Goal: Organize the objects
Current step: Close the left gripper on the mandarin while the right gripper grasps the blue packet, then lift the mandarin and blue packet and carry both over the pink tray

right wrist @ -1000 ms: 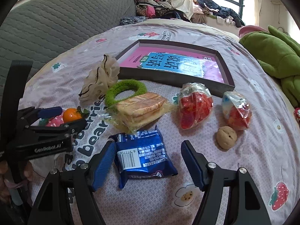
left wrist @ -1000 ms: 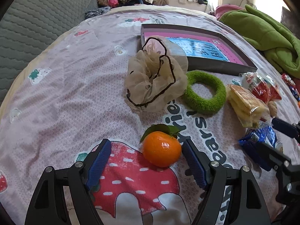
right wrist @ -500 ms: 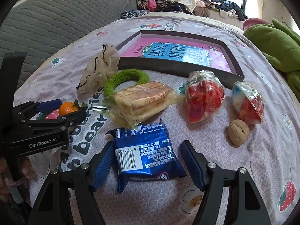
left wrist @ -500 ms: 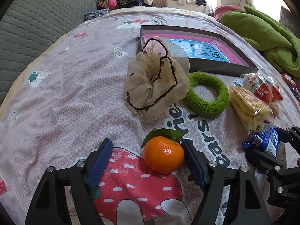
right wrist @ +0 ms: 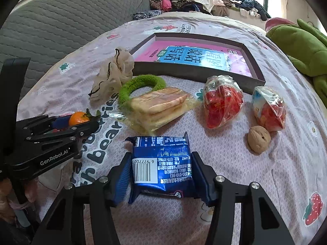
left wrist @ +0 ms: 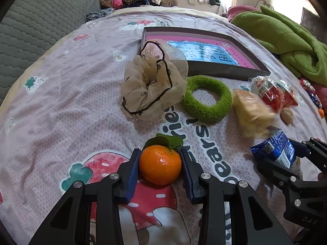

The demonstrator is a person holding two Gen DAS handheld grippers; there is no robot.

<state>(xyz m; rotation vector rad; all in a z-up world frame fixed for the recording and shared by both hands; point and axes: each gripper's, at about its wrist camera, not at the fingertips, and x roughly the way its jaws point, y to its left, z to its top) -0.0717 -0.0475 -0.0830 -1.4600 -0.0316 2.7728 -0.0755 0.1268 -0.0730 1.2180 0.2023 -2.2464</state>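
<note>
Bedspread [left wrist: 81,94], strawberry print | left claw [left wrist: 160,164] pinching tangerine [left wrist: 160,164] | right claw [right wrist: 161,169] pinching blue packet [right wrist: 161,163]

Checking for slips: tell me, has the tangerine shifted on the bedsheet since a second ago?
No. The tangerine sits by the same strawberry print; only the jaws closed in.

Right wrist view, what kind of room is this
Most likely a bedroom: the items lie on a strawberry-print bedsheet, with a quilted grey headboard behind it and clothes heaped by the window.
</note>
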